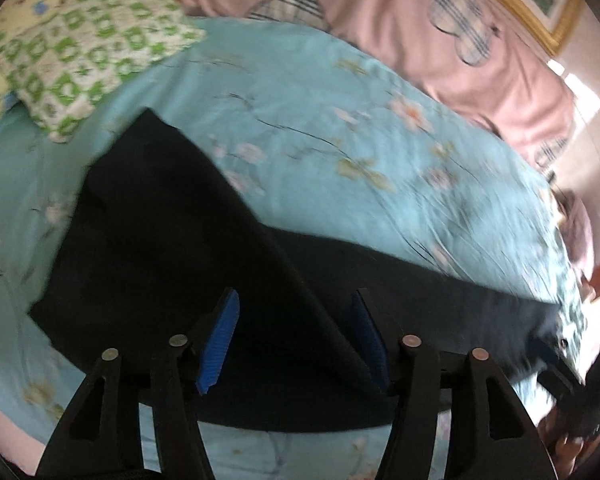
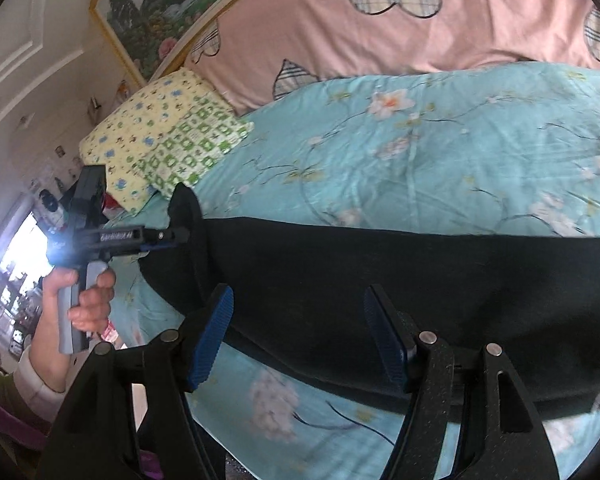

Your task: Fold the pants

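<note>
Black pants [image 1: 172,264] lie on a light blue flowered bedspread [image 1: 340,120]. They run as a long band across the right wrist view [image 2: 380,280]. My left gripper [image 1: 296,340] is open above the pants, its blue pads apart, with a fold edge running between them. In the right wrist view the left gripper [image 2: 180,236] sits at the left end of the pants, where the cloth stands up beside its tip. My right gripper [image 2: 300,340] is open and empty, just above the near edge of the pants. The left wrist view is blurred.
A green and white patterned pillow [image 1: 88,60] and a yellow pillow [image 2: 140,136] lie at the head of the bed. A pink quilt with plaid hearts [image 2: 380,40] lies along the far side. A framed painting [image 2: 160,0] hangs on the wall.
</note>
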A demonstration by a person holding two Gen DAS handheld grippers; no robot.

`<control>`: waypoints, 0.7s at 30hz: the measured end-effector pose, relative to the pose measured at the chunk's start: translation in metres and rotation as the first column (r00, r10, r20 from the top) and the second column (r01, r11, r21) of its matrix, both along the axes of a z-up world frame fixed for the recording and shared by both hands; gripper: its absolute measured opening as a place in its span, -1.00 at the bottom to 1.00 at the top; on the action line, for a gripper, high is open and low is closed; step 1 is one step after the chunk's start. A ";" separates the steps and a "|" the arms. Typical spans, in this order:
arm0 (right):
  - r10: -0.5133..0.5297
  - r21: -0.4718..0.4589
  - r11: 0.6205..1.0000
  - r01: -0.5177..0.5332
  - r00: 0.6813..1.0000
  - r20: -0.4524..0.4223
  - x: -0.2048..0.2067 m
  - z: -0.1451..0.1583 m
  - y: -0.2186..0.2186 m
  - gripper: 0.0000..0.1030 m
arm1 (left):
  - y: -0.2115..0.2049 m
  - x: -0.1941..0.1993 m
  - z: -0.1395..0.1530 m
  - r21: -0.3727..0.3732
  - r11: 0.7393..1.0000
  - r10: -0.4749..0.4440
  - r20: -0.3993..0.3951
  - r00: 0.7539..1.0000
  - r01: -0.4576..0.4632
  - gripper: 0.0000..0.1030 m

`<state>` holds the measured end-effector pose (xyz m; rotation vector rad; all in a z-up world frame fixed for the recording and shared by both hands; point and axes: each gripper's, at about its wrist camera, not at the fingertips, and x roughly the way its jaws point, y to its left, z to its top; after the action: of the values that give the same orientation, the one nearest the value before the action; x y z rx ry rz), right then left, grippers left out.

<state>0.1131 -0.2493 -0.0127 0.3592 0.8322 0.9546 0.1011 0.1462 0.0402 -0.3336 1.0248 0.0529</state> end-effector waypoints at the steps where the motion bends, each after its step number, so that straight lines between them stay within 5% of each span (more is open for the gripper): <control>1: 0.009 0.001 1.000 -0.009 1.000 0.000 0.000 0.000 0.003 0.34 | 0.006 0.003 0.001 0.010 1.000 0.019 -0.003 1.000 -0.019 0.18; 13: 0.206 -0.009 0.979 -0.206 0.979 0.006 0.006 0.005 0.085 0.34 | 0.073 0.034 0.020 0.096 0.987 0.129 0.013 0.992 -0.130 0.27; 21: 0.333 -0.006 0.943 -0.333 0.943 0.000 0.012 0.010 0.132 0.34 | 0.129 0.059 0.025 0.067 0.994 -0.093 0.061 0.994 0.089 0.40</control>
<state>0.1246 -0.1168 -0.0029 0.2146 0.9115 1.2671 0.1600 0.2754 0.0651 -0.2286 0.9718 -0.0076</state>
